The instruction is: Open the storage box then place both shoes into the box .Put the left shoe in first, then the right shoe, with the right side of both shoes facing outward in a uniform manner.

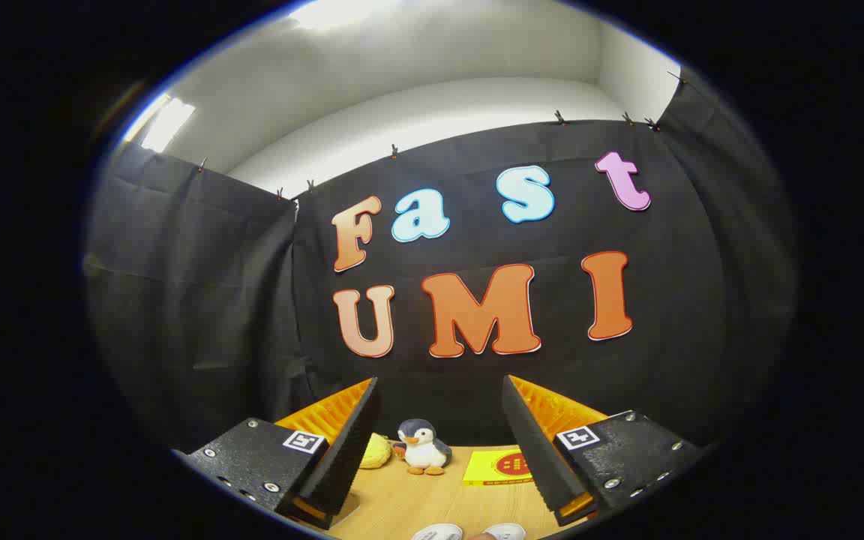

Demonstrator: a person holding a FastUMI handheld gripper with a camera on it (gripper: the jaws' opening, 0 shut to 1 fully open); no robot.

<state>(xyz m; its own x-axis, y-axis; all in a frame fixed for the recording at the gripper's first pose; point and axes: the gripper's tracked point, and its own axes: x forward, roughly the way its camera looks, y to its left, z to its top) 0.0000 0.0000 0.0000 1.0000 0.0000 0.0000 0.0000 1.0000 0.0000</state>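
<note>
I hold the gripper (439,450) raised, fingers spread wide and empty, likely surveying before starting. Between the fingers at their base, the pale tips of two shoes (469,532) peek up from the wooden table (394,502). Beyond, a toy penguin (423,447), a yellow lump (376,451) and a yellow card (498,467) line the table's far edge, leaving open wood between. I cannot see the storage box.

Bright overhead ceiling light w/ glare, dim booth, sharp centre, heavy fisheye warp at edges

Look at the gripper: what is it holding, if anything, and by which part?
Nothing. The gripper is open, its fingers apart with only air between them; the penguin stands on the table beyond them.
</note>
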